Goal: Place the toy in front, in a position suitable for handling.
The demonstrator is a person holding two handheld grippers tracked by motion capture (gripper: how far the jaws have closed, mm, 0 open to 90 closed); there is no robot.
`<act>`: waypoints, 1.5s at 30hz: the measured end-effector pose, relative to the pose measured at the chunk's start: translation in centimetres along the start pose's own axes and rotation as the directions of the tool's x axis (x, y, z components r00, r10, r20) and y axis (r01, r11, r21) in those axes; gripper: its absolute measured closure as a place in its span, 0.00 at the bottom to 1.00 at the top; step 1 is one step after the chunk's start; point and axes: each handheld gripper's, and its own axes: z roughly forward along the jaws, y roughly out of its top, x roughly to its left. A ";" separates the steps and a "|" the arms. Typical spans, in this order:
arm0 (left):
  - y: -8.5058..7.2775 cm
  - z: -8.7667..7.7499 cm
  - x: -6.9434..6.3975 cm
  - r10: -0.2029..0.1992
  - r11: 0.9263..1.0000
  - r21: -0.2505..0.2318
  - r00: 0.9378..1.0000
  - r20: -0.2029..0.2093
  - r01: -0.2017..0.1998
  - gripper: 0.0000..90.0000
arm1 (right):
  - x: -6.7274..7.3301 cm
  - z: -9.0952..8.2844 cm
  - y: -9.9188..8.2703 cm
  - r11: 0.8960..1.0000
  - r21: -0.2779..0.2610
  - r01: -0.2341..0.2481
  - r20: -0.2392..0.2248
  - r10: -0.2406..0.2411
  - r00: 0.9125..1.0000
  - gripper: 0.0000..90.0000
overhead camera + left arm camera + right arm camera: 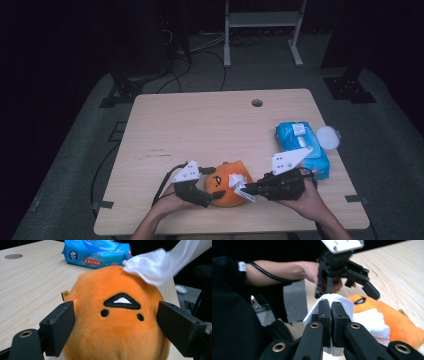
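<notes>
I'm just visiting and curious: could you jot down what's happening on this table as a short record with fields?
Surface: light wooden table
Toy: round orange plush toy with a stitched face
Left gripper: jaws either side of the plush toy, steadying it
Right gripper: shut on a white wet wipe
Wipe: lies on top of the toy
Nearby: blue wet-wipe pack, lid flipped open

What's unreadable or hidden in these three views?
- Wipe pack print: too small in the high view; its top is cut off by the edge in the left gripper view.
- Plush underside: hidden by its own body; bottom edge crops it.
- Wipe in the right tongs: the clamped part is covered by the jaws.
- Room behind the table: too dark.
</notes>
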 end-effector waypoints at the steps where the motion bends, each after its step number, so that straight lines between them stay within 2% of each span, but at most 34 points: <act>1: 0.0 0.0 0.0 0.000 1.000 0.000 1.000 0.000 0.000 0.17 | 0.0 0.0 0.0 1.000 0.000 0.000 0.000 0.000 1.000 0.97; 2: 0.0 0.0 0.0 0.001 1.000 -0.001 1.000 -0.001 -0.001 0.17 | -0.6 0.4 -0.1 1.000 0.024 0.001 0.054 -0.002 0.999 0.96; 3: 0.0 0.0 0.0 0.001 1.000 -0.001 1.000 -0.001 -0.001 0.17 | -0.6 0.4 -0.1 1.000 0.024 0.001 0.054 -0.002 0.999 0.96; 5: 0.0 0.1 0.0 0.005 1.000 -0.001 1.000 -0.002 -0.005 0.17 | -1.2 1.0 -0.4 0.999 0.042 0.008 0.103 -0.013 0.995 0.96; 6: 0.0 0.1 0.0 0.005 1.000 -0.001 1.000 -0.002 -0.005 0.17 | -1.5 1.4 -0.6 0.998 0.055 0.014 0.137 -0.021 0.990 0.96; 9: 0.0 0.1 0.0 0.001 1.000 -0.001 1.000 -0.001 -0.001 0.17 | -2.1 3.1 -1.9 0.993 0.112 0.027 0.199 -0.049 0.979 0.95; 13: 0.0 0.2 -0.1 0.007 1.000 0.009 1.000 0.001 -0.007 0.17 | -1.9 3.7 -2.7 0.993 0.107 0.042 0.224 -0.066 0.972 0.90; 15: 0.0 0.2 -0.1 0.005 1.000 0.010 1.000 0.000 -0.005 0.17 | -1.7 3.8 -3.0 0.991 0.111 0.079 0.247 -0.104 0.963 0.84; 16: 0.1 0.2 -0.1 0.002 1.000 0.015 1.000 0.000 -0.002 0.17 | -1.4 4.0 -3.3 0.987 0.116 0.115 0.254 -0.141 0.957 0.77; 17: 0.1 0.2 -0.1 0.002 1.000 0.015 1.000 0.000 -0.002 0.18 | -1.4 4.0 -3.3 0.987 0.116 0.115 0.254 -0.141 0.957 0.77; 18: 0.0 0.3 -0.1 -0.005 1.000 0.021 1.000 0.001 0.005 0.18 | -1.1 4.4 -3.6 0.979 0.132 0.156 0.279 -0.187 0.942 0.75; 19: 0.0 0.3 -0.1 -0.005 1.000 0.021 1.000 0.001 0.005 0.18 | -1.1 4.4 -3.6 0.979 0.132 0.156 0.279 -0.187 0.942 0.75; 20: 0.1 0.4 -0.2 -0.007 0.999 0.034 1.000 -0.005 0.007 0.18 | -0.8 4.7 -3.6 0.972 0.146 0.186 0.307 -0.223 0.925 0.75; 21: 0.1 0.4 -0.2 -0.007 0.999 0.034 1.000 -0.005 0.007 0.18 | -0.8 4.7 -3.6 0.972 0.146 0.186 0.307 -0.223 0.925 0.75; 22: 0.1 0.4 -0.2 -0.006 0.999 0.046 1.000 -0.006 0.006 0.18 | -0.6 5.0 -3.6 0.964 0.157 0.214 0.328 -0.255 0.910 0.74; 23: 0.1 0.4 -0.2 -0.006 0.999 0.046 1.000 -0.006 0.006 0.18 | -0.6 5.0 -3.6 0.964 0.157 0.214 0.328 -0.255 0.910 0.74; 24: 0.2 0.4 -0.2 -0.007 0.998 0.054 1.000 -0.006 0.007 0.19 | -0.4 5.3 -3.6 0.955 0.172 0.243 0.349 -0.290 0.891 0.74; 25: 0.2 0.4 -0.3 -0.005 0.998 0.057 1.000 -0.006 0.006 0.19 | -0.4 5.3 -3.6 0.955 0.172 0.243 0.349 -0.290 0.891 0.74; 27: 0.2 0.5 -0.2 0.000 0.998 0.065 1.000 -0.009 0.001 0.19 | -0.4 5.6 -3.7 0.944 0.187 0.272 0.368 -0.324 0.872 0.73; 28: 0.3 0.5 -0.2 -0.001 0.998 0.066 1.000 -0.009 0.002 0.19 | -0.4 5.7 -3.7 0.941 0.189 0.279 0.370 -0.332 0.868 0.73; 30: 0.3 0.4 -0.2 -0.001 0.998 0.065 1.000 -0.016 0.002 0.19 | -0.5 5.4 -3.6 0.945 0.177 0.274 0.367 -0.321 0.873 0.71; 33: 0.3 0.5 -0.2 0.001 0.998 0.063 1.000 -0.022 0.001 0.19 | -0.5 5.2 -3.6 0.946 0.180 0.270 0.377 -0.320 0.869 0.69; 35: 0.3 0.5 -0.2 0.006 0.998 0.058 0.999 -0.032 -0.004 0.19 | -0.2 5.2 -3.5 0.936 0.200 0.291 0.394 -0.349 0.851 0.67; 36: 0.3 0.5 -0.2 0.006 0.998 0.058 0.999 -0.032 -0.004 0.19 | -0.2 5.2 -3.5 0.936 0.200 0.291 0.394 -0.349 0.851 0.67; 37: 0.3 0.5 -0.2 0.009 0.998 0.058 0.999 -0.035 -0.007 0.19 | 0.0 5.2 -3.4 0.930 0.209 0.301 0.401 -0.362 0.841 0.66; 38: 0.3 0.5 -0.3 0.009 0.998 0.058 0.999 -0.038 -0.007 0.19 | 0.1 5.2 -3.3 0.930 0.211 0.301 0.406 -0.363 0.839 0.65; 39: 0.3 0.5 -0.3 0.009 0.998 0.058 0.999 -0.039 -0.006 0.19 | 0.0 5.1 -3.3 0.931 0.213 0.297 0.404 -0.361 0.841 0.65; 40: 0.3 0.5 -0.3 0.011 0.998 0.061 0.999 -0.039 -0.008 0.19 | -0.3 5.2 -3.4 0.937 0.204 0.283 0.397 -0.343 0.852 0.65; 41: 0.4 0.6 -0.3 0.015 0.998 0.068 0.999 -0.037 -0.012 0.19 | -0.3 5.2 -3.4 0.937 0.204 0.283 0.397 -0.343 0.852 0.65; 42: 0.4 0.6 -0.3 0.022 0.997 0.074 0.999 -0.037 -0.019 0.19 | -0.7 5.5 -3.6 0.945 0.196 0.263 0.386 -0.321 0.865 0.64; 43: 0.4 0.6 -0.4 0.026 0.997 0.078 0.999 -0.036 -0.023 0.19 | -0.7 5.5 -3.6 0.945 0.196 0.263 0.386 -0.321 0.865 0.64; 44: 0.4 0.7 -0.4 0.023 0.997 0.081 0.999 -0.037 -0.020 0.19 | -1.2 5.9 -4.0 0.953 0.189 0.237 0.376 -0.293 0.879 0.64; 45: 0.5 0.7 -0.5 0.026 0.996 0.086 0.999 -0.037 -0.023 0.19 | -1.2 5.9 -4.0 0.953 0.189 0.237 0.376 -0.293 0.879 0.64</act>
